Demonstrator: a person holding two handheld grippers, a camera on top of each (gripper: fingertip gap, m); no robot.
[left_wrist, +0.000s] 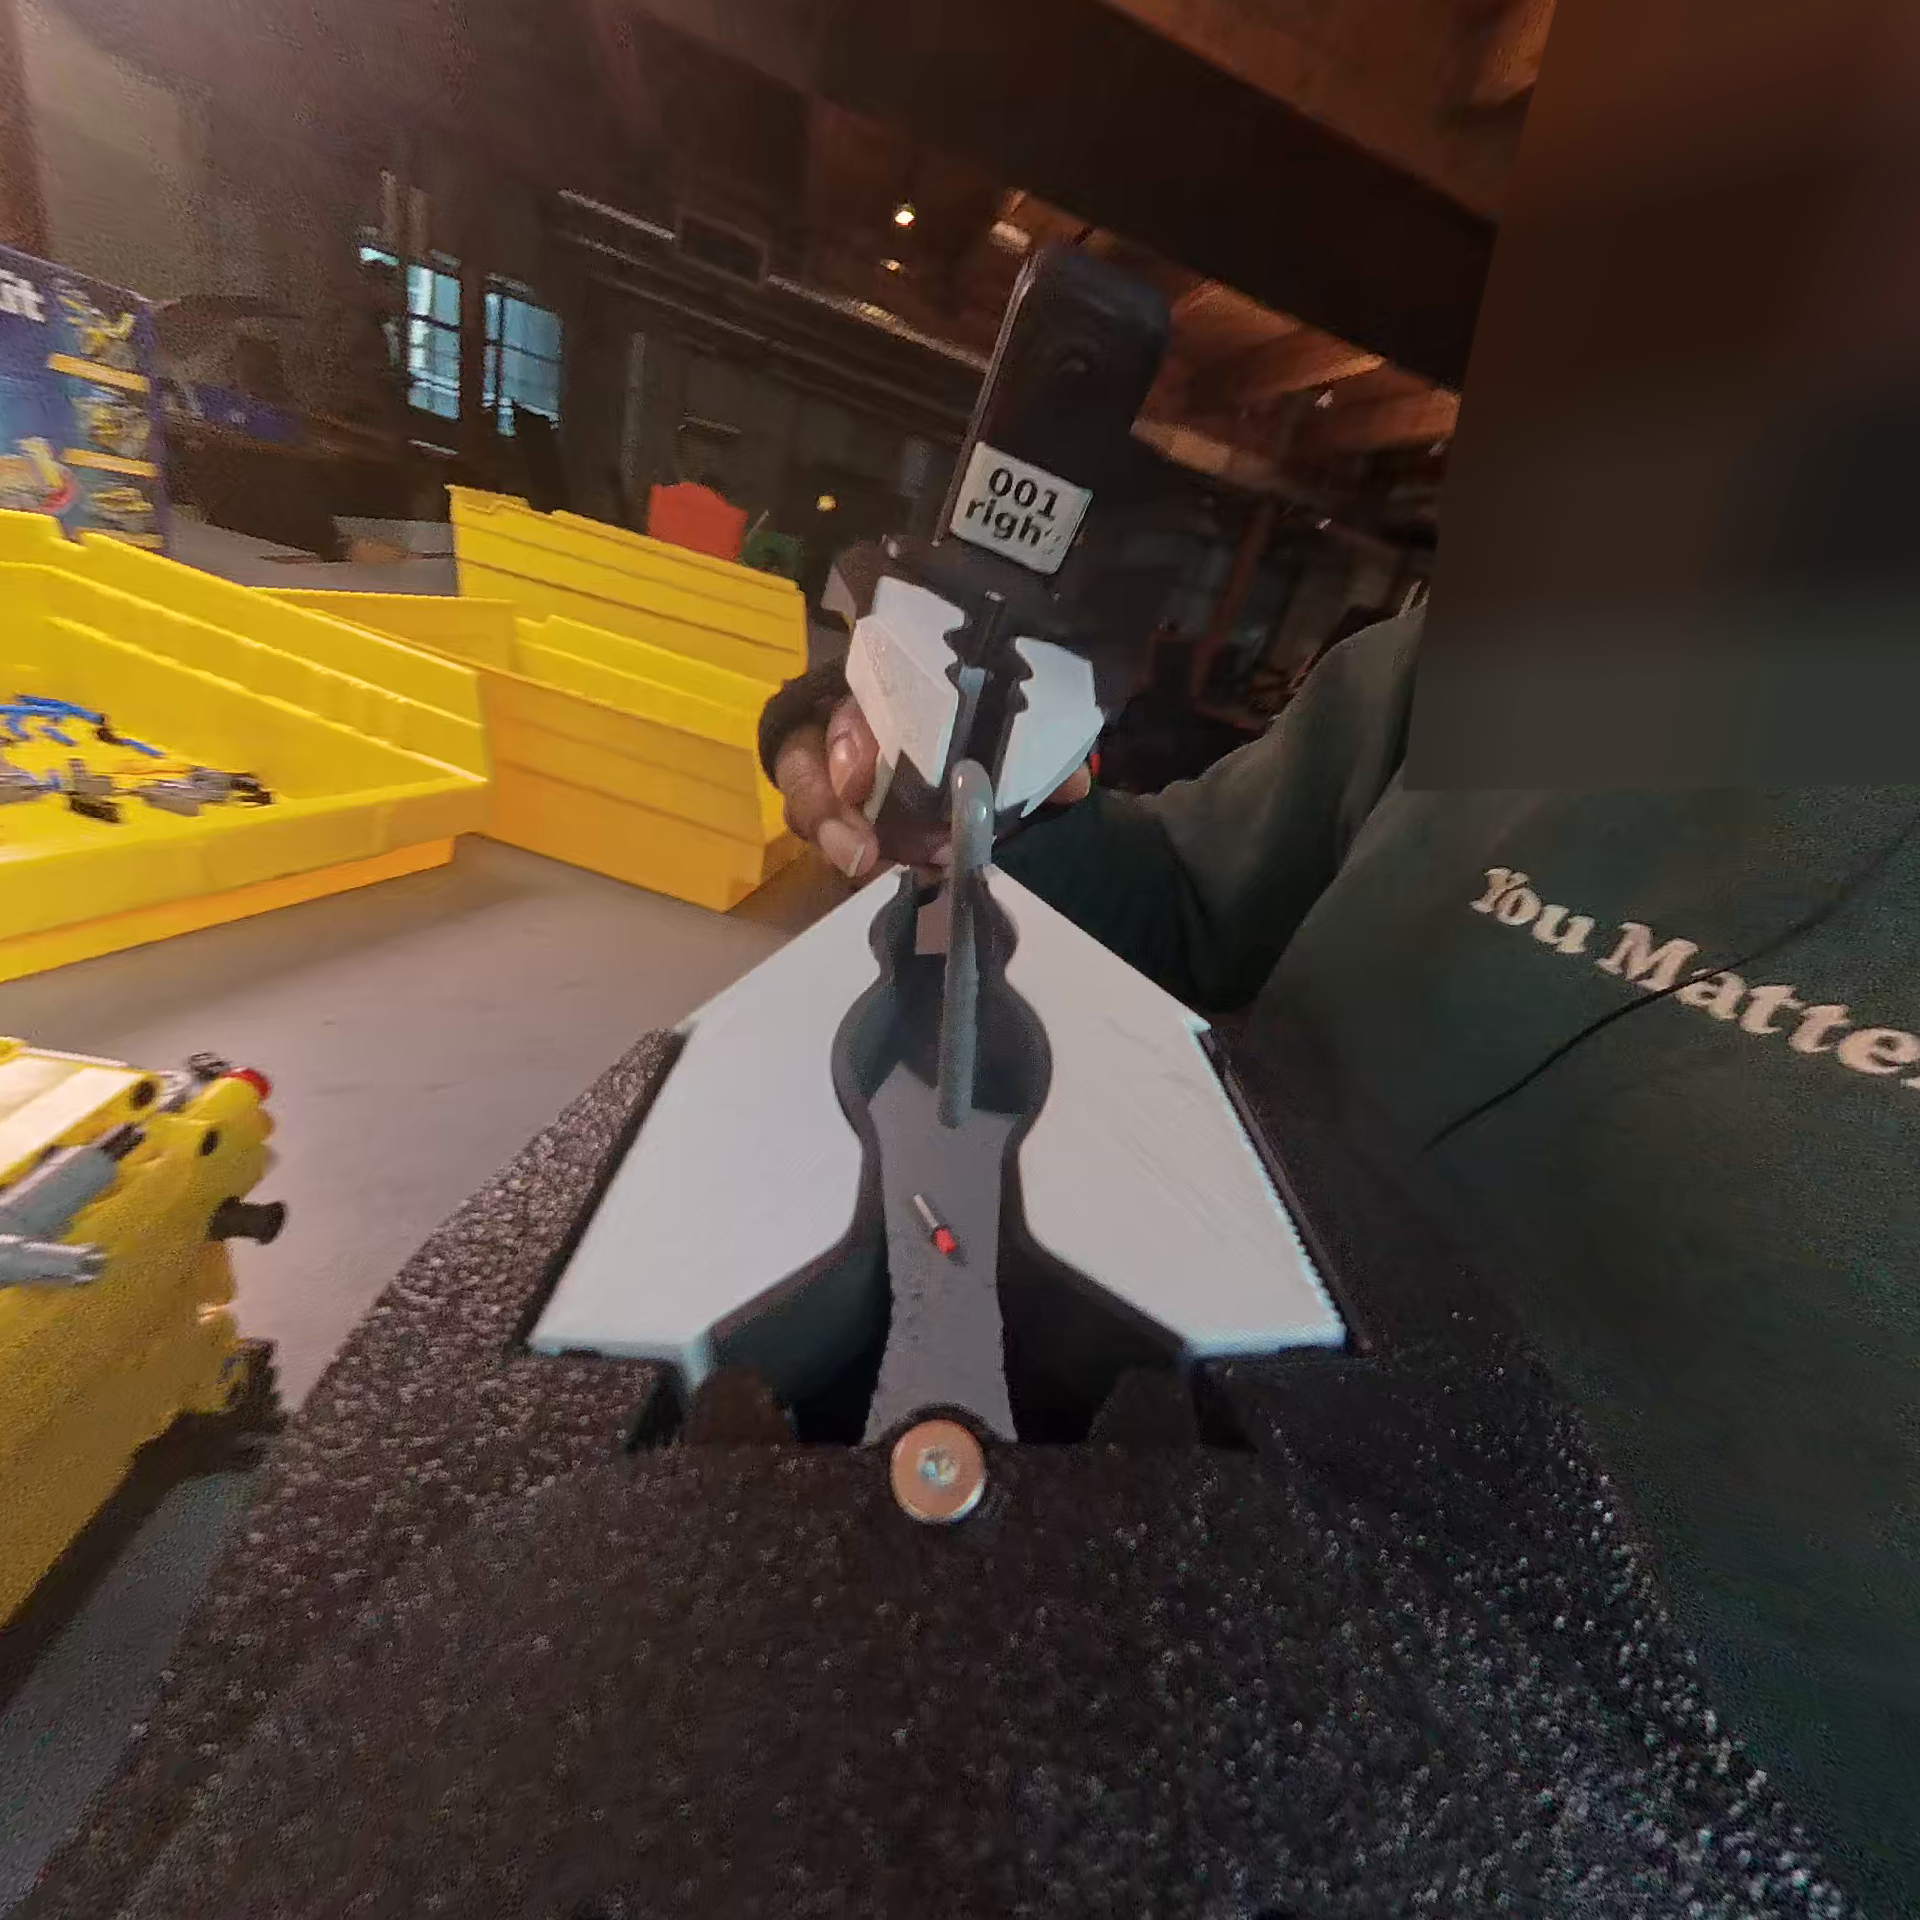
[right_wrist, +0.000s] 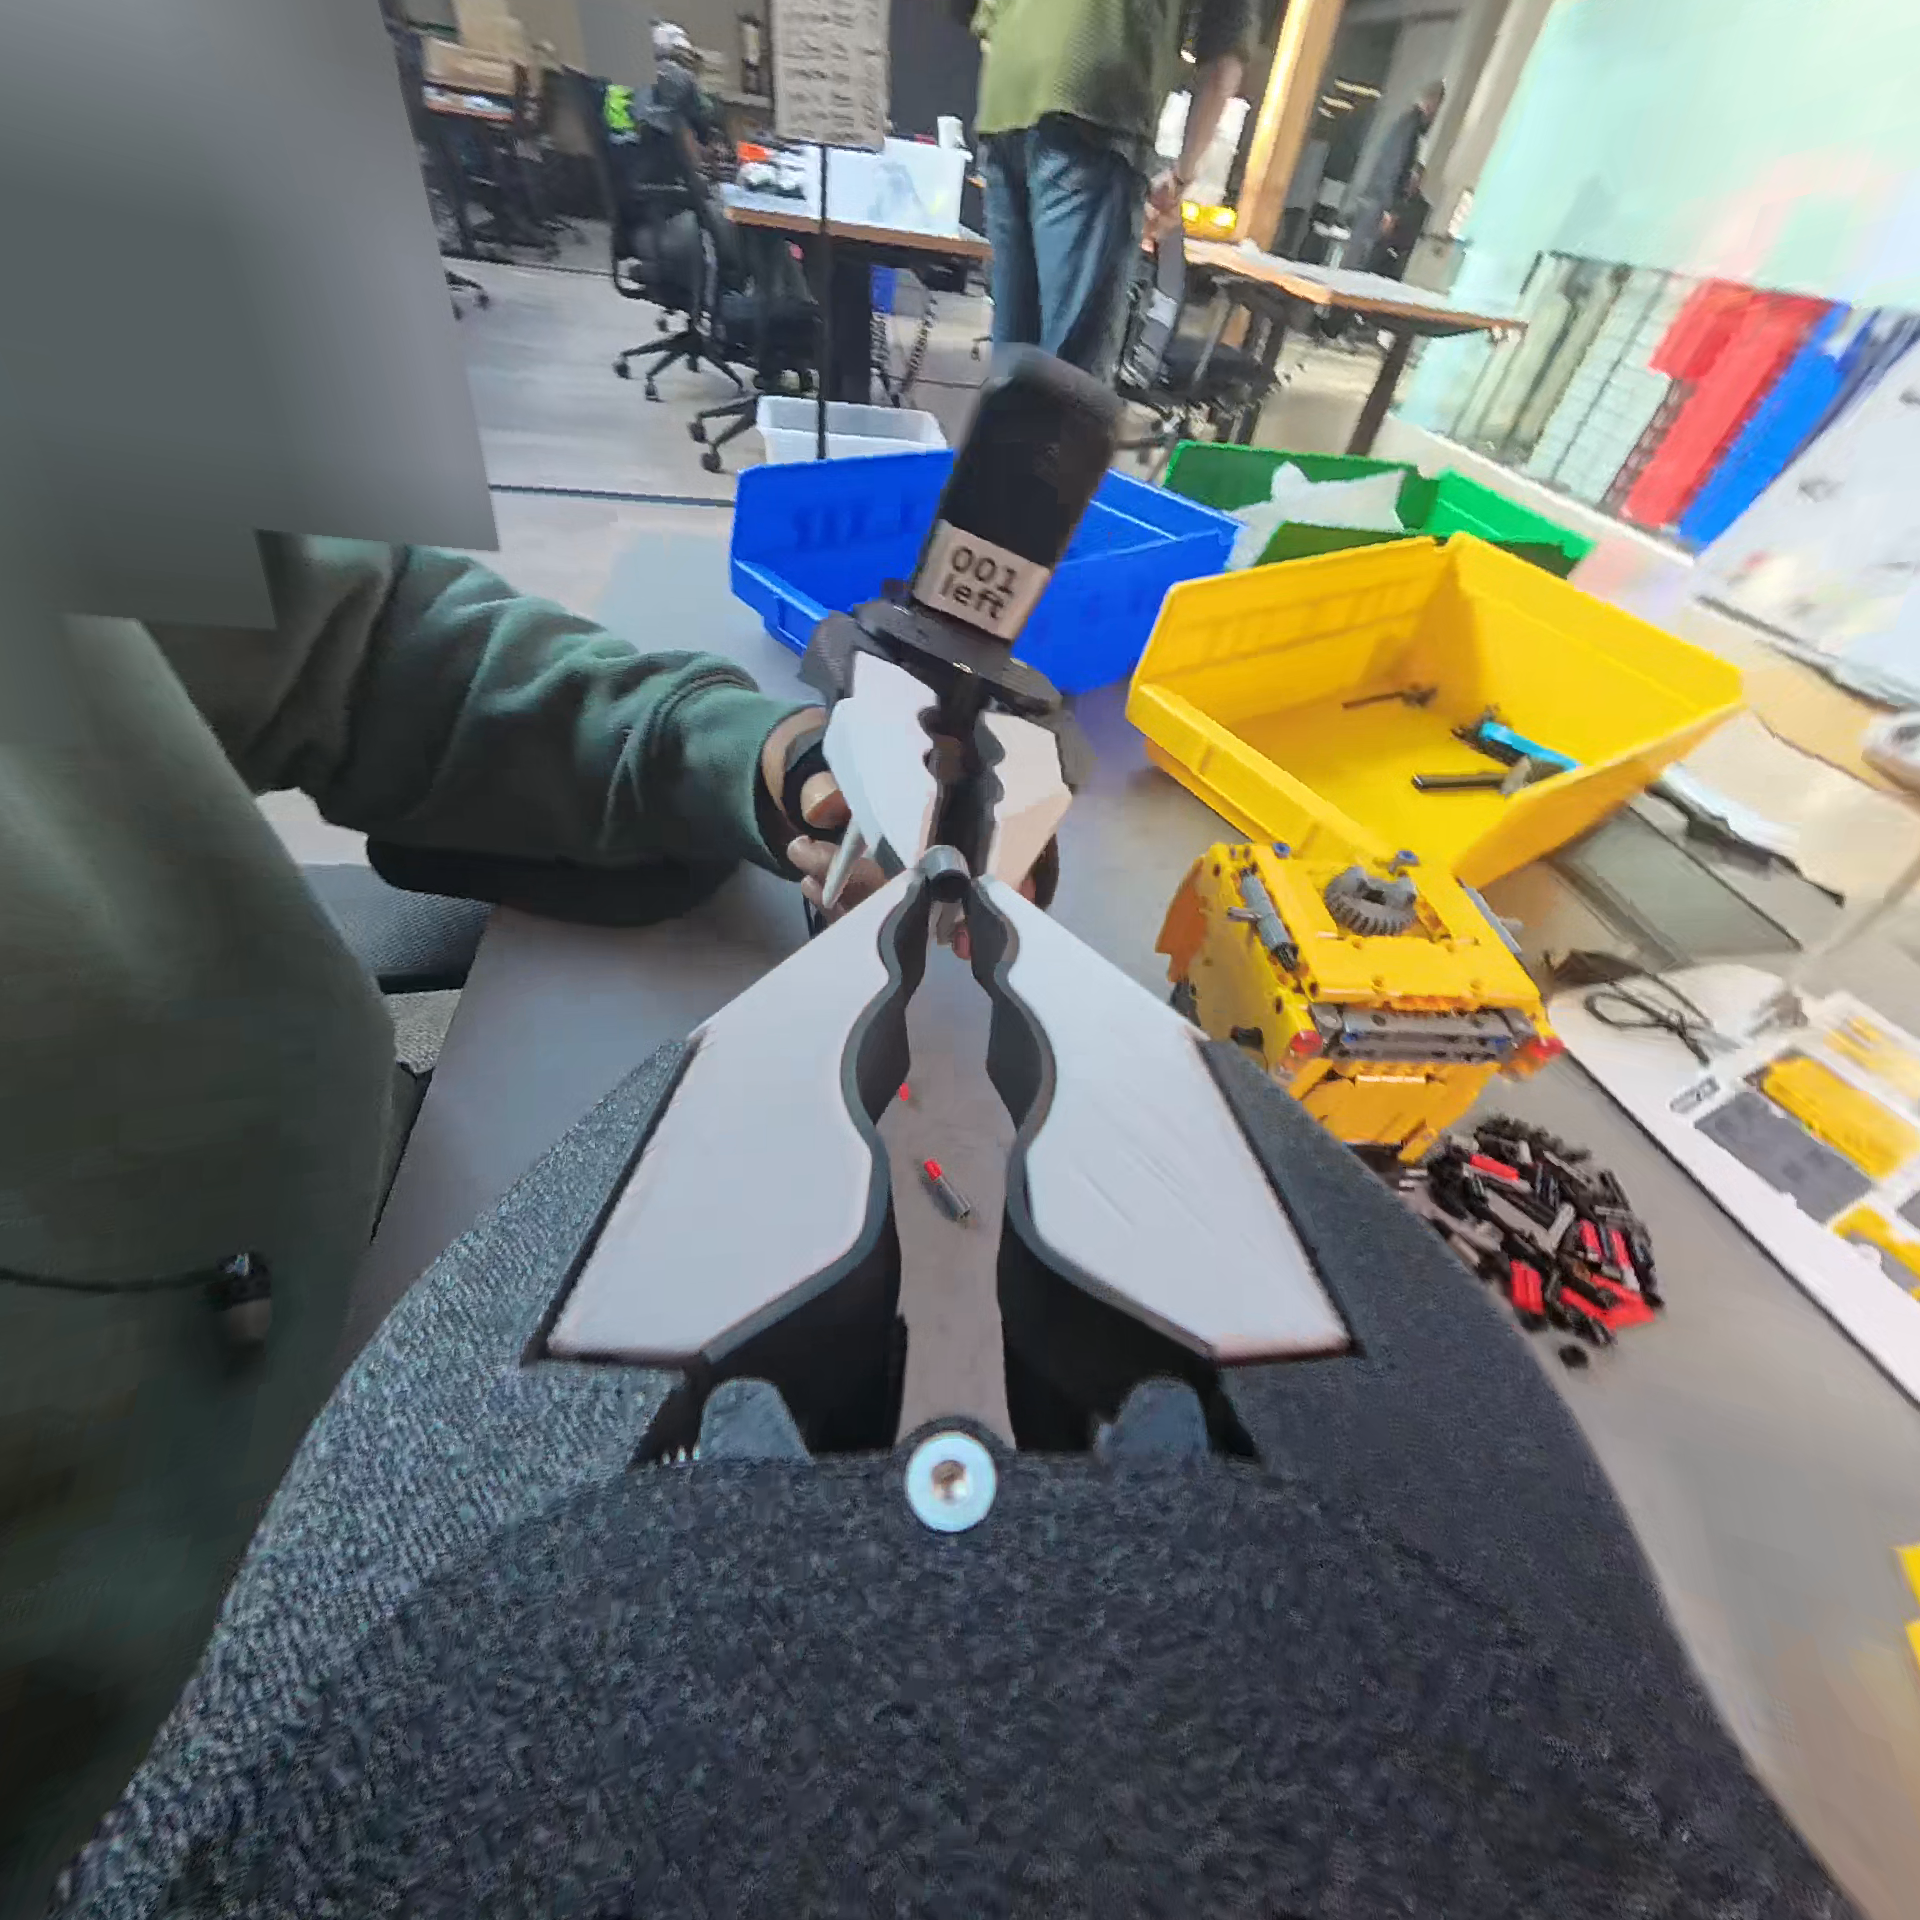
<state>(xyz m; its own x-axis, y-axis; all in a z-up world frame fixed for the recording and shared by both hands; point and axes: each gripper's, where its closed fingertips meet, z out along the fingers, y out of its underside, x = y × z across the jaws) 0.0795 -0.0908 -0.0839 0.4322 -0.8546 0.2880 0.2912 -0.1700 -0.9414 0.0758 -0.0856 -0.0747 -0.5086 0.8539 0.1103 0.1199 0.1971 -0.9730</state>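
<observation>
My two grippers face each other, tip to tip, above a grey table (left_wrist: 436, 1018). A thin grey rod (left_wrist: 958, 987) runs between them. My right gripper (right_wrist: 948, 883) is shut on the rod's near end (right_wrist: 945, 871). In the left wrist view the right gripper (left_wrist: 961, 810) holds the rod's far end. My left gripper (left_wrist: 948, 883) has its jaws a little apart around the rod, and I cannot tell whether they pinch it. The left gripper also shows in the right wrist view (right_wrist: 956, 821). A small red and grey pin (right_wrist: 943, 1190) lies on the table below.
A yellow brick-built vehicle (right_wrist: 1351, 997) stands to the right, beside a pile of black and red pins (right_wrist: 1538, 1236). Yellow (right_wrist: 1247, 665), blue (right_wrist: 790, 561) and green (right_wrist: 1455, 499) bins stand behind it. Instruction sheets (right_wrist: 1818, 1143) lie at the far right. More yellow bins (left_wrist: 623, 727) show in the left wrist view. Left and right tips are no more than a few centimetres apart.
</observation>
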